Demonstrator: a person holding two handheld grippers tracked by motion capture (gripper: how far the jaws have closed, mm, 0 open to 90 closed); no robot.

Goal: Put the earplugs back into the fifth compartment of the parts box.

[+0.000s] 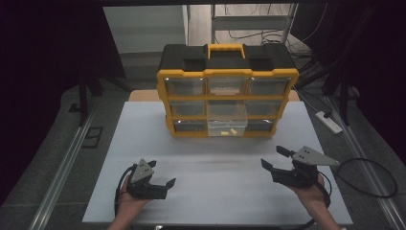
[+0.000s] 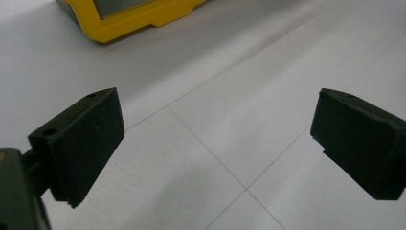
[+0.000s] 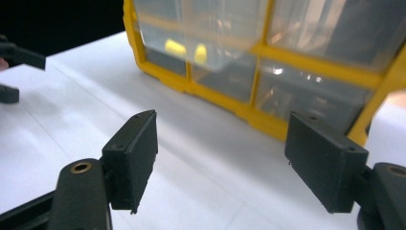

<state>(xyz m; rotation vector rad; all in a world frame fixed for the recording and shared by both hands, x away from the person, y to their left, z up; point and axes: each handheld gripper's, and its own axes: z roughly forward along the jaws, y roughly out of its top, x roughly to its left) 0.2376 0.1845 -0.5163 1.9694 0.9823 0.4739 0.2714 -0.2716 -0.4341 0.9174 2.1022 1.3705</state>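
Observation:
A yellow and black organiser box (image 1: 228, 76) with clear drawers stands upright at the far middle of the white table (image 1: 143, 143). One clear drawer (image 1: 227, 125) in its middle column is pulled out, and small yellow pieces (image 1: 233, 131) lie in it. My left gripper (image 1: 162, 173) rests low at the near left, open with nothing between its jaws (image 2: 215, 139). My right gripper (image 1: 272, 156) is at the near right, open and empty (image 3: 222, 153), pointing at the box (image 3: 268, 52) and the yellow pieces (image 3: 176, 47). The left gripper (image 3: 14, 74) also appears at the far left of the right gripper view.
A white power strip (image 1: 329, 121) lies on the floor to the right of the table, and a black cable (image 1: 373, 177) loops near it. Metal rails run along both sides. The table's wide front half lies between the grippers and the box.

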